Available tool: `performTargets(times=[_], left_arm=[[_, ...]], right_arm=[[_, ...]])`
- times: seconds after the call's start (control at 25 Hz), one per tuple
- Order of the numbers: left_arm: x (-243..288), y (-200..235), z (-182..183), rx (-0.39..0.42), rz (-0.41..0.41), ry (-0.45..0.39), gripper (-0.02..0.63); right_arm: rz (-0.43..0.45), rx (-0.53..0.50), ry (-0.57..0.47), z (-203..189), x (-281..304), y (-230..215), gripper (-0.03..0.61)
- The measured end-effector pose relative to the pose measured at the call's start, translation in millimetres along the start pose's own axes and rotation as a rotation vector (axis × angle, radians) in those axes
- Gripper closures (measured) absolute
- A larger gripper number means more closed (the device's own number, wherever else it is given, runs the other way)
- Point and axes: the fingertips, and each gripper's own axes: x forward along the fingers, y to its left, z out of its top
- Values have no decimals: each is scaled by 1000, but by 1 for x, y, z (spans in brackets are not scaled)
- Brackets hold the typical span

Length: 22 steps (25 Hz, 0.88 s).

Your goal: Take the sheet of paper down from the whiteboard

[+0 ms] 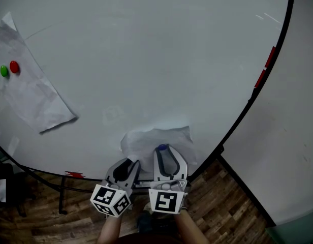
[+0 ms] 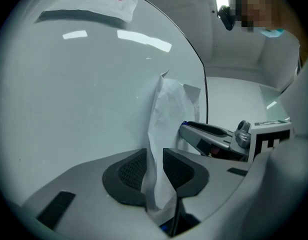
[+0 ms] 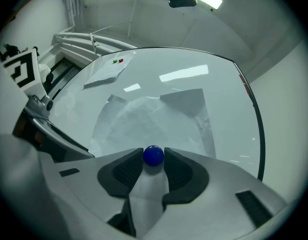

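A crumpled white sheet of paper lies against the whiteboard near its lower edge. In the left gripper view the sheet's edge stands off the board and runs down between the pads of my left gripper, which is shut on it. A round blue magnet sits on the sheet's lower part, and my right gripper is shut on it, one pad on each side. In the head view both grippers, left and right, are side by side at the sheet's bottom edge.
A second sheet hangs at the board's upper left under a green magnet and a red magnet. The board's black frame curves down the right side, next to a white wall. Wooden floor lies below.
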Motion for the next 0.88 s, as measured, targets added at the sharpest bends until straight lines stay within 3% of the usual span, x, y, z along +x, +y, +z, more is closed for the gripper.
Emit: performTargets(times=[0.2,0.44,0.88], left_arm=[[4,-1,3,-16,-10,-13,506],[4,2,10,-17,0,-33,586],[-2,-2,15,-111,-59,-49,589]], right_arm=[[6,-5,0,1,0,0,455],[15,-8,16,1,0,0,451],[29,30,32,1,1,-2,440]])
